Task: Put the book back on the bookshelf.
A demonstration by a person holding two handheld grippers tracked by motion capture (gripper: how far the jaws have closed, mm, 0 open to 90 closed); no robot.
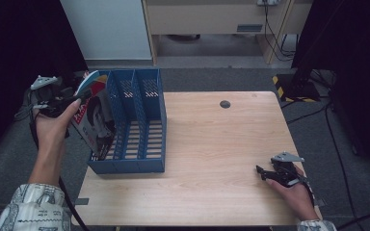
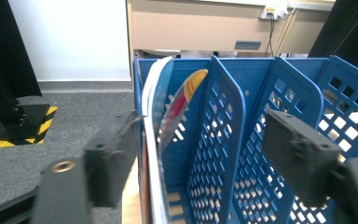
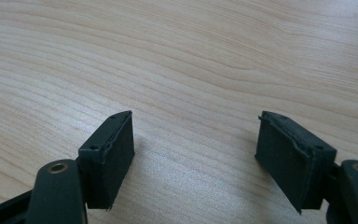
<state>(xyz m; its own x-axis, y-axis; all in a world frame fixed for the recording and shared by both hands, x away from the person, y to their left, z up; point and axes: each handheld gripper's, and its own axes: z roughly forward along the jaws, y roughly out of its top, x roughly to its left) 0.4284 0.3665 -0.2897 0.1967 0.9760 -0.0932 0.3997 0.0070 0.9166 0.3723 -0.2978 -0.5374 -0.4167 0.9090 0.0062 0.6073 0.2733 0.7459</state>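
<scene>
Magazine (image 1: 92,115) stands in blue file rack's (image 1: 139,161) leftmost slot; left gripper (image 2: 205,158) spread, nothing pinched; right gripper (image 1: 266,174) rests spread on table (image 1: 212,144)

Right gripper (image 3: 196,158) fingers apart, nothing between, over bare wooden table (image 3: 191,60)

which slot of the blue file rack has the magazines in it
The leftmost slot of the blue file rack, nearest the left gripper: the magazines lean in it, while the other slots stand empty.
</scene>
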